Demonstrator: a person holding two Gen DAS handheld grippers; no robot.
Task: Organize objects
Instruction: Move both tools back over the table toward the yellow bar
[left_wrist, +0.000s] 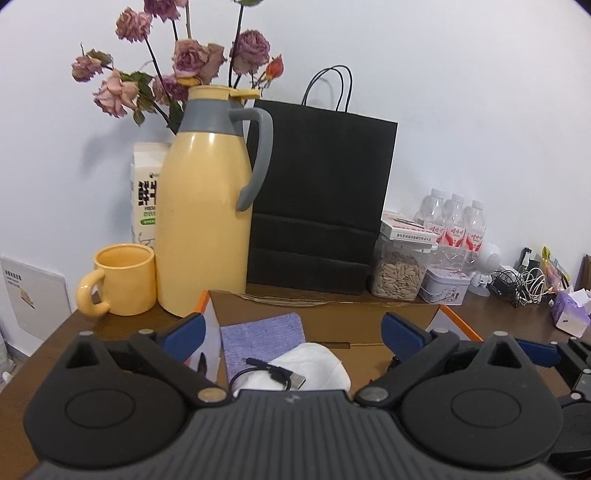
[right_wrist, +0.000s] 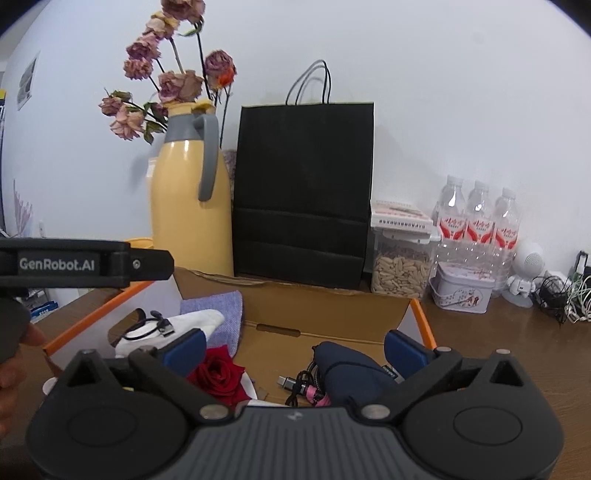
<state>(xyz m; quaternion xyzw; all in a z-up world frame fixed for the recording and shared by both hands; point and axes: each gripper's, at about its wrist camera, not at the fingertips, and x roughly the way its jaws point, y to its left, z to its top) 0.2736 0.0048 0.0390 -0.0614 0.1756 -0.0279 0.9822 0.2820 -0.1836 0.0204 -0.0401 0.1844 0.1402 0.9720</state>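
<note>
An open cardboard box with orange edges (left_wrist: 458, 321) (right_wrist: 424, 321) sits on the brown table just in front of both grippers. At its left lie a purple cloth (left_wrist: 262, 339) (right_wrist: 221, 306), a white mask (left_wrist: 317, 362) (right_wrist: 199, 319) and a black USB cable (left_wrist: 280, 374) (right_wrist: 155, 328) on top. A red rose (right_wrist: 218, 373), a navy pouch (right_wrist: 351, 369) and a braided cable (right_wrist: 299, 382) lie nearer the right. My left gripper (left_wrist: 293, 330) hangs open over the mask, holding nothing. My right gripper (right_wrist: 295, 347) is open above the pouch, also empty.
Behind the box stand a yellow jug (left_wrist: 207, 206), a yellow mug (left_wrist: 123, 280), a black paper bag (left_wrist: 321, 192), a seed jar (left_wrist: 399, 273), a tin (left_wrist: 445, 288) and water bottles (left_wrist: 454, 221). Tangled wires (left_wrist: 524, 284) and a tissue pack (left_wrist: 570, 314) lie far right.
</note>
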